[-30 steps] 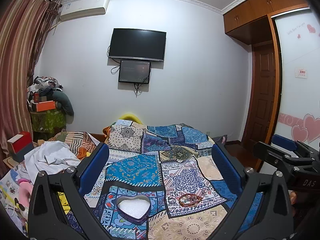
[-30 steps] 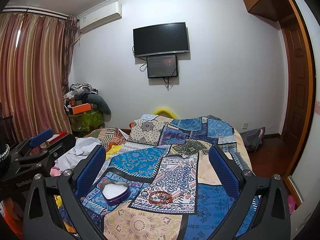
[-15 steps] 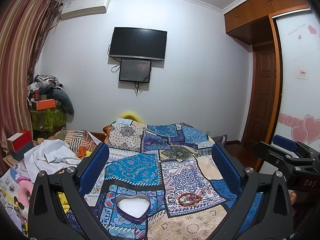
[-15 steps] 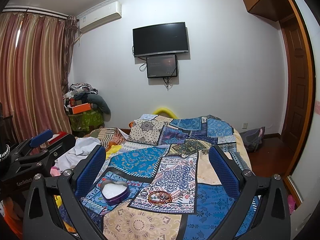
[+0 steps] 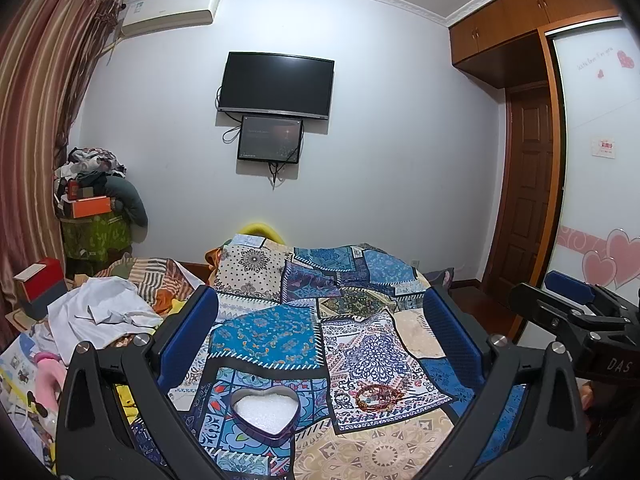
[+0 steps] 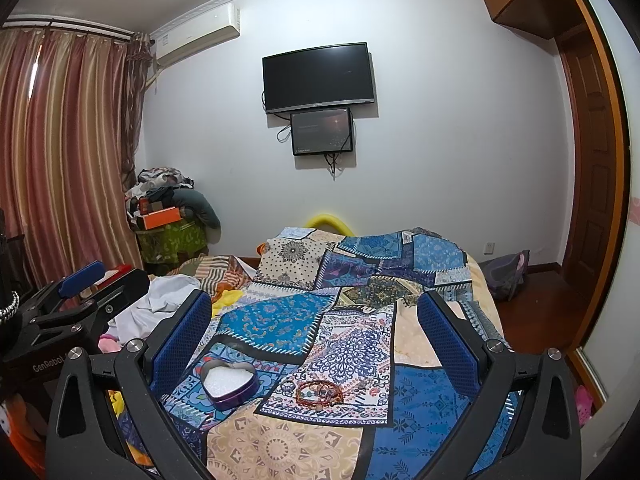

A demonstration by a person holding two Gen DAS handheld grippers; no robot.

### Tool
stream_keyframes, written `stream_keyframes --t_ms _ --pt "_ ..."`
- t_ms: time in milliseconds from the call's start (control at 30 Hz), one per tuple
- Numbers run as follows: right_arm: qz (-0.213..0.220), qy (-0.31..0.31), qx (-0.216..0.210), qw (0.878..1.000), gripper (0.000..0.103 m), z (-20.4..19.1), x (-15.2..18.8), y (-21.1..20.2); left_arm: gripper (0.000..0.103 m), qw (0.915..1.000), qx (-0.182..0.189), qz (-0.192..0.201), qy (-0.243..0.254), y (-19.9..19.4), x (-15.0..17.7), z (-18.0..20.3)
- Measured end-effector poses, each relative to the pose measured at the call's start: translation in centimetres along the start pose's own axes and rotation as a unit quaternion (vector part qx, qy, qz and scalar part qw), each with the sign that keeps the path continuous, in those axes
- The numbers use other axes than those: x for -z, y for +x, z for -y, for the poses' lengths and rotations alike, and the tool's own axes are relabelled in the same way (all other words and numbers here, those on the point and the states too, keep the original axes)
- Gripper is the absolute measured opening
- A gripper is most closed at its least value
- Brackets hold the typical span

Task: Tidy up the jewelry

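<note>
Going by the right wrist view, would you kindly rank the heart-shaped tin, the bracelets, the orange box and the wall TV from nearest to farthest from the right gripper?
From the right gripper, jaws open:
1. Heart-shaped tin, lower left on the bedspread, and bracelets, just right of it: too close to call.
2. Orange box, on the pile in the far left corner.
3. Wall TV, on the far wall.

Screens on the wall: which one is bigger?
The top screen, the black TV. The lower screen hanging right under it is narrower and shows a faint picture.

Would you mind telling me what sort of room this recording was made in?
Most likely a home bedroom: a bed under a patchwork quilt, a wall-mounted television, and a built-in wardrobe.
</note>
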State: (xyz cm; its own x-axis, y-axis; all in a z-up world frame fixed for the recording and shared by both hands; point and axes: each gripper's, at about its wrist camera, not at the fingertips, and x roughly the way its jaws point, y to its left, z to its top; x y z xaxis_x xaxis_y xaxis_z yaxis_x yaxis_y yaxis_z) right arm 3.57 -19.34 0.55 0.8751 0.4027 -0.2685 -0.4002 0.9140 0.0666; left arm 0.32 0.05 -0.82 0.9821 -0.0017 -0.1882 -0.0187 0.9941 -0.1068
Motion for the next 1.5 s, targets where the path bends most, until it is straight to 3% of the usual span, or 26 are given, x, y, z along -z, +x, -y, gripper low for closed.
stream_keyframes --t_ms 1067,1333,1500 --pt "-0.012 0.01 -0.002 1.0 0.102 0.3 0.6 0.9 0.103 0.9998 0.0 -0.018 -0.006 1.1 -0.1 -0.4" --pt "-0.034 0.014 0.011 0.999 0.102 1.5 1.6 2.6 0.103 0.9986 -0.002 -0.051 -0.015 3.7 0.6 -0.9" --pt "-0.062 0.024 0.028 0.997 0.102 3.3 2.6 4.5 0.103 0.9969 -0.023 -0.073 -0.018 6.1 1.9 -1.1"
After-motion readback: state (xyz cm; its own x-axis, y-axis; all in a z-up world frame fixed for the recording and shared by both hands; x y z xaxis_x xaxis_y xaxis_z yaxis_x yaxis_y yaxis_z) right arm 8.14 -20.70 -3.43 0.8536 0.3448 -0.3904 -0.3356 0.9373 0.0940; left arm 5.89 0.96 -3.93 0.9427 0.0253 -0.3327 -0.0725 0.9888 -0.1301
